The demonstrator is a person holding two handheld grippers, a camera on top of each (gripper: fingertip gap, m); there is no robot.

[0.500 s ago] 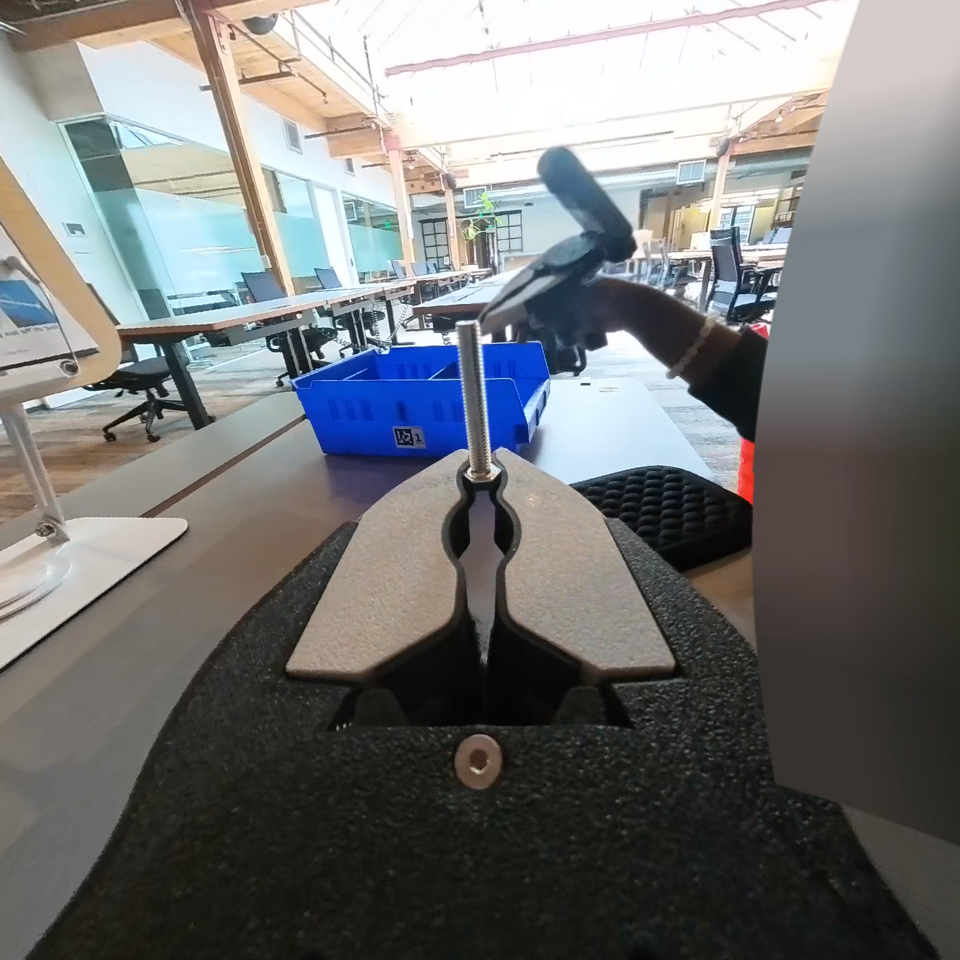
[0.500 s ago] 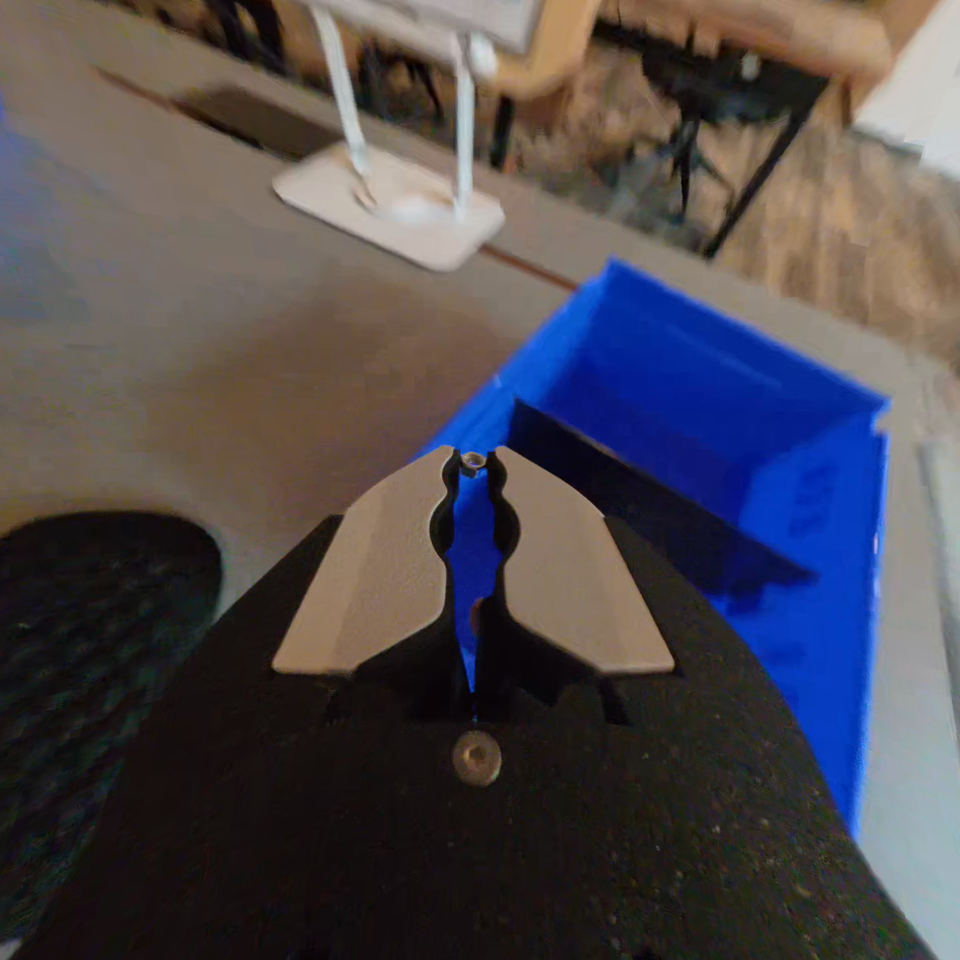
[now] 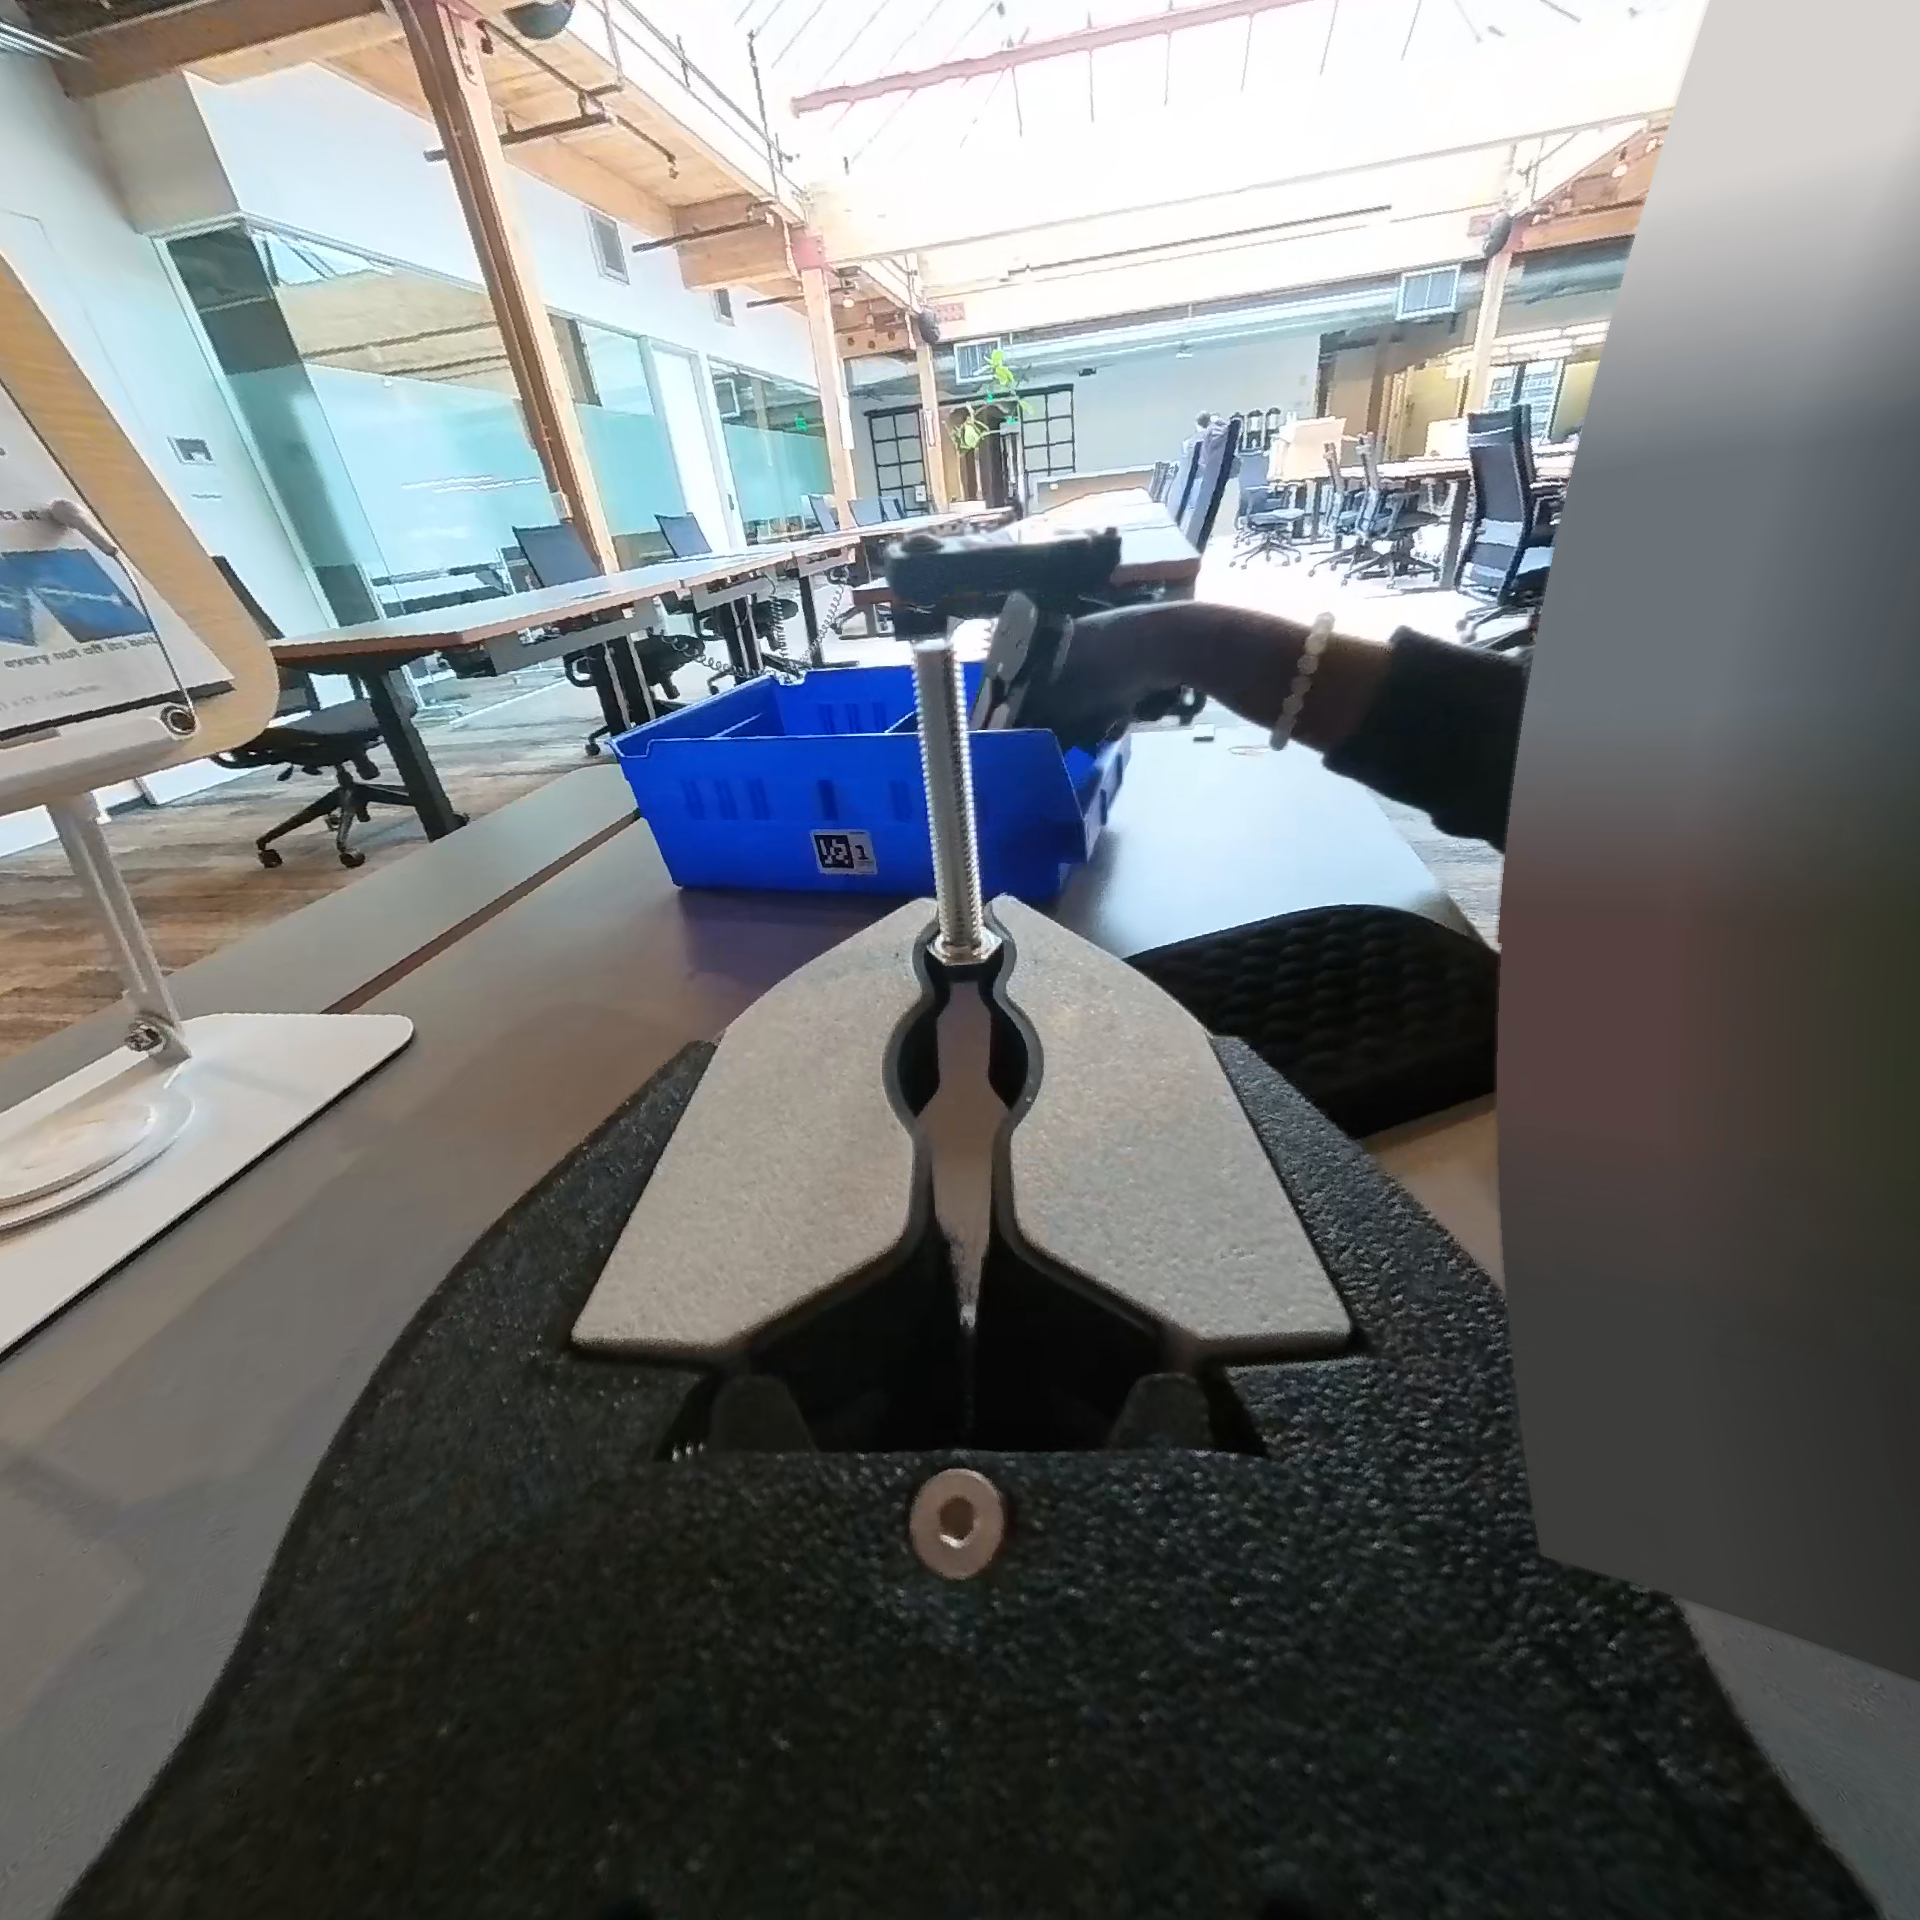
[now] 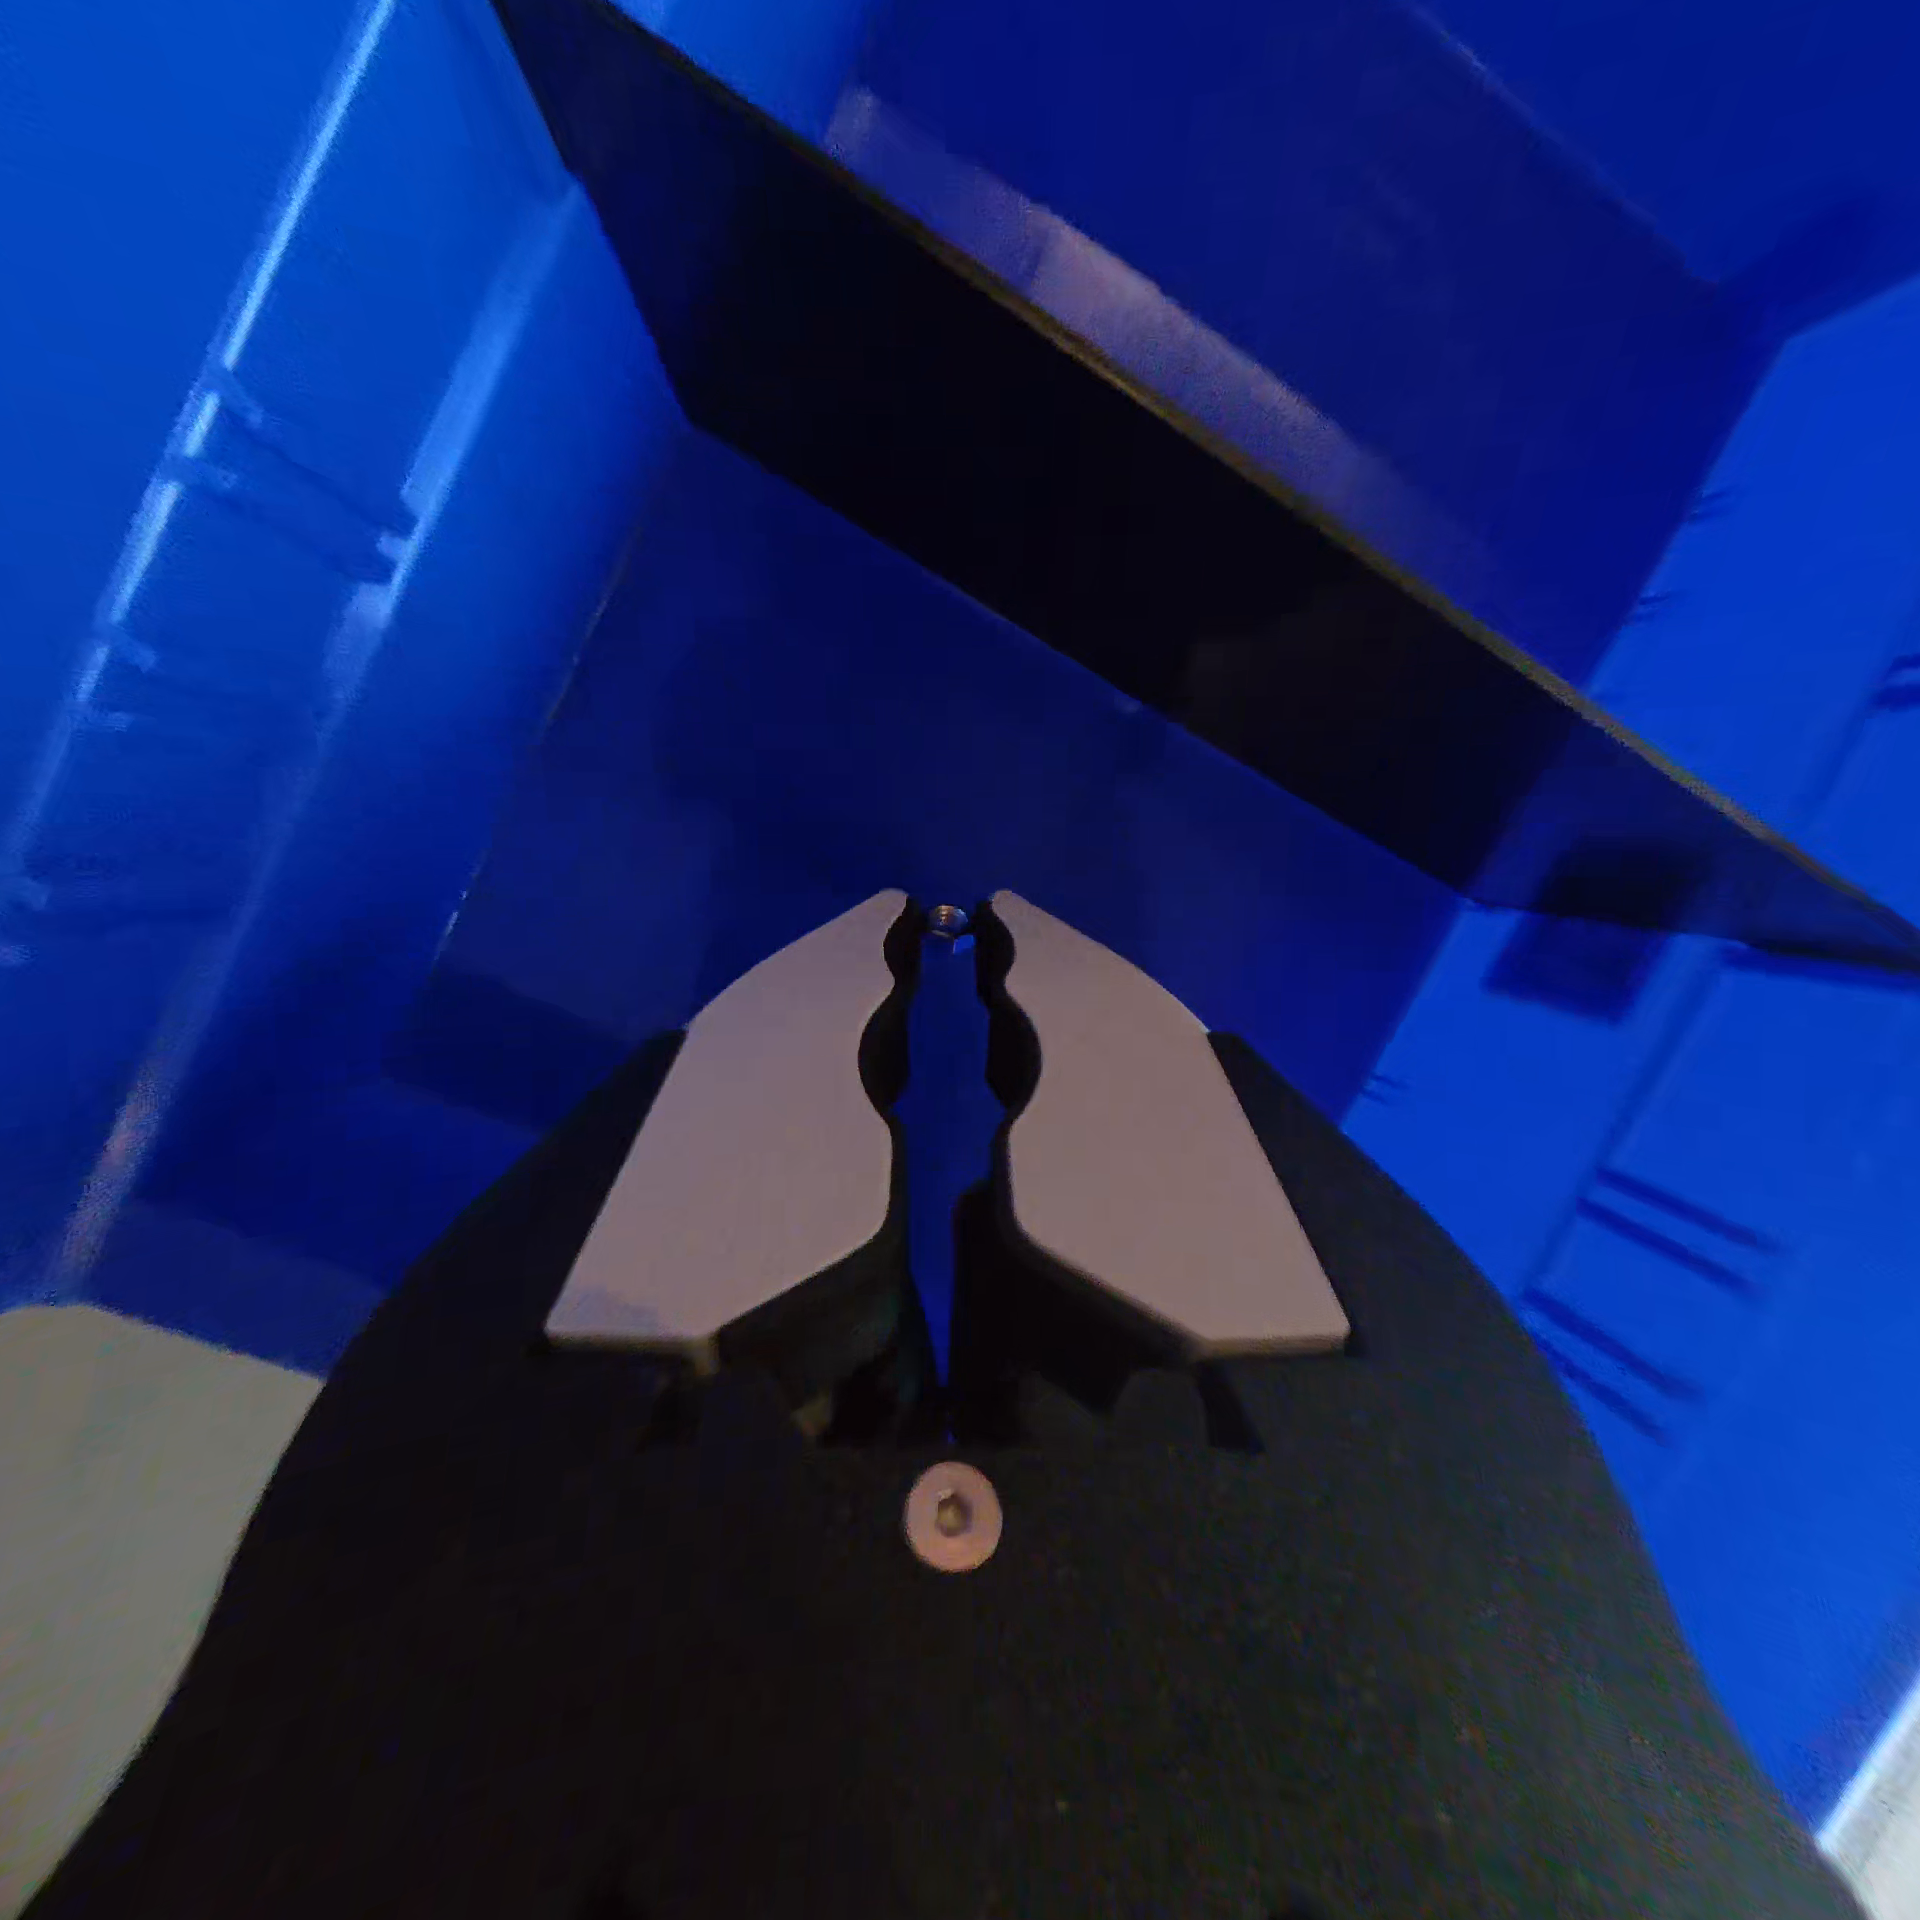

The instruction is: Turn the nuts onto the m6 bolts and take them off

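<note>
My left gripper (image 3: 961, 940) is shut on the head of a long silver bolt (image 3: 948, 790), which stands upright from the fingertips above the table. My right gripper (image 4: 948, 920) is shut on a small silver nut (image 4: 947, 921) pinched at its tips. It hangs inside the blue bin (image 4: 727, 790), close to the bin floor. In the left wrist view the right gripper (image 3: 1013, 634) shows dipped into the blue bin (image 3: 790, 800) behind the bolt, held by a hand.
A black divider (image 4: 1039, 436) crosses the bin. A white stand with a sign (image 3: 156, 1070) sits on the table at the left. A black textured pad (image 3: 1340, 997) lies at the right of the grey table (image 3: 520, 1018). The grippers' ends are close to 40 cm from one another.
My right gripper has moved down from above the bin's rim into the bin, with the nut still at its tips. My left gripper keeps the bolt upright in the same place.
</note>
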